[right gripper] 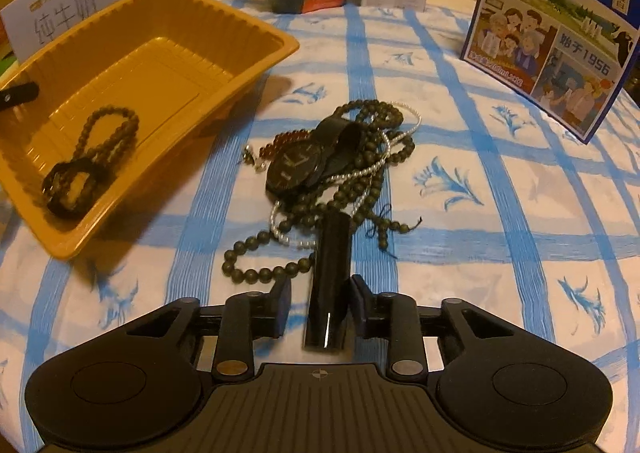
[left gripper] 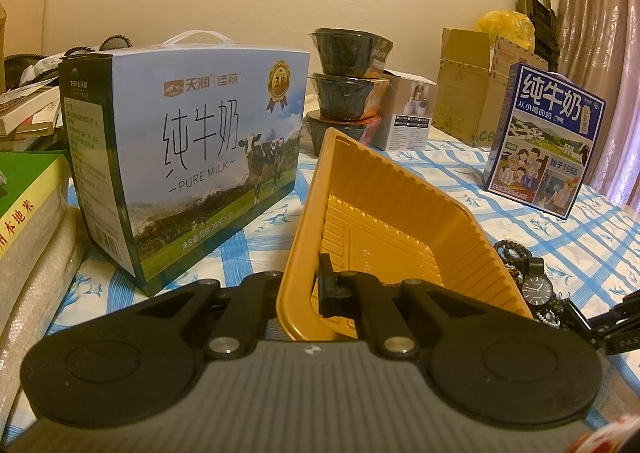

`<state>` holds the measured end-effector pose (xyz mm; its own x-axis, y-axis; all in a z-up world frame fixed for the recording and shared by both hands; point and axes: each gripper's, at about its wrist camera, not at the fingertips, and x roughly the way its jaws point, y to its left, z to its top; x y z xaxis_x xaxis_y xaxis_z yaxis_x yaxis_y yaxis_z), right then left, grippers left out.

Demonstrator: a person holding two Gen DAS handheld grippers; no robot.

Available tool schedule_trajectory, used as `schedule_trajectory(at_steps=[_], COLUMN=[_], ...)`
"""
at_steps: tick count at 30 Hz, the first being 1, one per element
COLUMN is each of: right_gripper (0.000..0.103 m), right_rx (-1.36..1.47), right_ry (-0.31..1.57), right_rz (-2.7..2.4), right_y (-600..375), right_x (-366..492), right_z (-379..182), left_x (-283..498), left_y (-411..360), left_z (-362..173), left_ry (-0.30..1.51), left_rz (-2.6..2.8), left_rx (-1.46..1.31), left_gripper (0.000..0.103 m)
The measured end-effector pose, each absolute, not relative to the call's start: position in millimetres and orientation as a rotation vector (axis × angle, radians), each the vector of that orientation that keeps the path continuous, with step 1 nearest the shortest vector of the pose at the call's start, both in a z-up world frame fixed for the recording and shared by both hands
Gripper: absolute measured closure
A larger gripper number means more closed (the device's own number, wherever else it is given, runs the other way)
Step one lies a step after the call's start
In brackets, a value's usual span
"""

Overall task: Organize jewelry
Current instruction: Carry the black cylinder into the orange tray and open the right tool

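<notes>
The black watch (right gripper: 296, 169) lies on the pile of beads, straight ahead of the right gripper (right gripper: 320, 303). Its round face looks up and its long strap (right gripper: 330, 273) runs back from the pile toward the camera, so the long way of the watch points along the fingers. The near end of the strap sits in the gap between the two fingers; it is just beside the right finger (right gripper: 362, 307), and there is a space between it and the left finger (right gripper: 280, 307). The jaws are spread and do not pinch it. Dark bead strings (right gripper: 260, 273) and a white pearl string (right gripper: 360, 173) curl under and around the watch, with some red-brown beads (right gripper: 286, 141) on its far left side. Ahead and to the left of these fingers is the yellow tray (right gripper: 256, 33) with a dark bead bracelet (right gripper: 80, 177) inside. The left gripper (left gripper: 298, 293) pinches the near wall of the tray, one finger inside and one outside, and the tray's long way points ahead from it. All this is on a blue checked cloth (right gripper: 480, 253). Milk boxes (left gripper: 192, 157) stand farther off.
</notes>
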<state>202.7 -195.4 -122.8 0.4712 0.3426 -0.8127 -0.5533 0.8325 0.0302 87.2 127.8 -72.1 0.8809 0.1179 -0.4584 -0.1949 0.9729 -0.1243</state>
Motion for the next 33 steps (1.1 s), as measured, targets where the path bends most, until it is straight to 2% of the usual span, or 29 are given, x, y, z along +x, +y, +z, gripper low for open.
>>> schedule_trajectory(at_steps=[3, 5, 12, 23, 33], right_gripper=[0.070, 0.083, 0.083, 0.083, 0.083], right_rx=[-0.240, -0.206, -0.084, 0.168, 0.141], right_ry=[0.914, 0.918, 0.916, 0.795, 0.859], right_rz=[0.547, 0.527, 0.496, 0.733, 0.843], right_y=[-194.8, -198.3, -207.5, -160.4, -63.7], right_x=[203.3, 204.2, 200.2, 188.3, 179.9], right_z=[-124.6, -124.2, -109.0, -35.7, -53.6], left_x=[87.0, 87.0, 86.8, 85.2, 83.1], left_y=[127.7, 127.4, 126.1, 124.9, 126.2], left_z=[-71.9, -72.0, -70.7, -67.9, -66.9], left_ry=[0.466, 0.466, 0.464, 0.455, 0.455], left_rz=[0.164, 0.162, 0.158, 0.147, 0.137], left_rx=[-0.169, -0.169, -0.169, -0.171, -0.176], left_gripper=[0.097, 0.097, 0.097, 0.097, 0.097])
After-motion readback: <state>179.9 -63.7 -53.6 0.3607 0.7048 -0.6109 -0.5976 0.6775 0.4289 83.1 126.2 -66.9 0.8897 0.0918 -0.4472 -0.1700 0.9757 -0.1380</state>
